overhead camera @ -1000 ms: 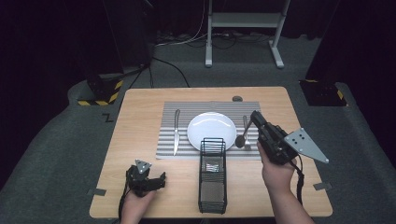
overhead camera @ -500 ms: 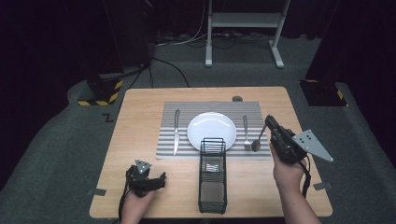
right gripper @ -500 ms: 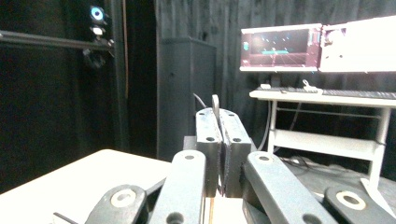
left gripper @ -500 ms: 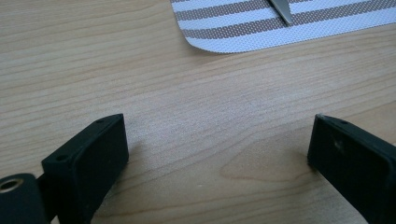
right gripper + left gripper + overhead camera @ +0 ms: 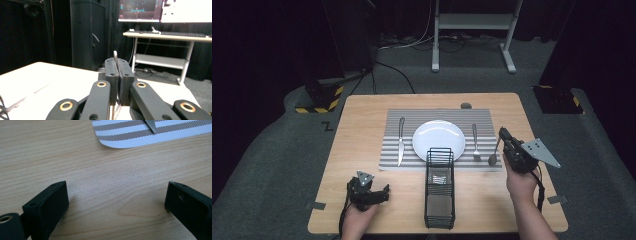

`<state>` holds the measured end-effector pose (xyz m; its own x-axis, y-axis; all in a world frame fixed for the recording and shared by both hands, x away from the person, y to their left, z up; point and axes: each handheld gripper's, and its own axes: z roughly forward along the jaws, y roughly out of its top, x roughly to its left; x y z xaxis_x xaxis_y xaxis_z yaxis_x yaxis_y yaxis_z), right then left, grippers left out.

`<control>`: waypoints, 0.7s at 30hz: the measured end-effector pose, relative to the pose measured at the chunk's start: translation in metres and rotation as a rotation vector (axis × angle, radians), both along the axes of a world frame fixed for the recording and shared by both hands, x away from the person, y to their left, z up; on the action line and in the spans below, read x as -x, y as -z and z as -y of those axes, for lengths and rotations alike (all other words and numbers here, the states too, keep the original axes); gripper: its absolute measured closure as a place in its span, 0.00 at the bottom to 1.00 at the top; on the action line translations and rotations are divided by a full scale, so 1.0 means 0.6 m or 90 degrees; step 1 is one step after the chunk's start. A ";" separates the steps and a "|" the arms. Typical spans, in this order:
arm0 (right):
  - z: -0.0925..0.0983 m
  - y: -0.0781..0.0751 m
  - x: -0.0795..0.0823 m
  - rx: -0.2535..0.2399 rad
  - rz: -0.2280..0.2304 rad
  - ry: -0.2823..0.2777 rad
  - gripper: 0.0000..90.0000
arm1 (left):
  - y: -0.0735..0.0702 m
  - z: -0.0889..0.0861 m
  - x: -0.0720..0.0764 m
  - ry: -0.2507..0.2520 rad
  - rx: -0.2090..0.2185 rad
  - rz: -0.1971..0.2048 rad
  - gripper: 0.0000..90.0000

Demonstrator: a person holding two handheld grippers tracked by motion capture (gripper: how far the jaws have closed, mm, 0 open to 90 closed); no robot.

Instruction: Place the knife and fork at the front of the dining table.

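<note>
Now | right gripper (image 5: 117, 75): clamps thin metal spoon (image 5: 493, 155) | left gripper (image 5: 117, 202): agape over woodgrain table (image 5: 100, 182)

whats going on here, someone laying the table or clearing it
A person works with a tool in each hand. The right tool is shut on a spoon, which hangs just right of the fork on the striped placemat. The left tool rests open on the table, holding nothing. Knife and plate sit on the mat, with a wire caddy in front. Which way it's going can't be told.
</note>
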<state>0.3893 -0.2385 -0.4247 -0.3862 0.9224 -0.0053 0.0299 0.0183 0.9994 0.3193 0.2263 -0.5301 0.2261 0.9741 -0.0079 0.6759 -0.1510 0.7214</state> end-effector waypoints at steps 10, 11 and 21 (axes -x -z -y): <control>0.003 0.026 -0.030 0.002 -0.035 0.009 0.99 | 0.000 0.000 0.000 0.000 0.000 0.000 0.06; 0.003 0.027 -0.033 0.001 -0.038 0.009 0.99 | 0.000 0.000 0.000 0.000 0.000 0.000 0.06; -0.003 0.024 -0.052 -0.002 -0.040 0.015 0.98 | 0.000 0.000 0.000 0.000 0.001 0.000 0.06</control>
<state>0.4206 -0.2367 -0.4391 -0.3636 0.9313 0.0216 0.0931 0.0132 0.9956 0.3193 0.2264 -0.5301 0.2263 0.9740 -0.0090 0.6762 -0.1505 0.7212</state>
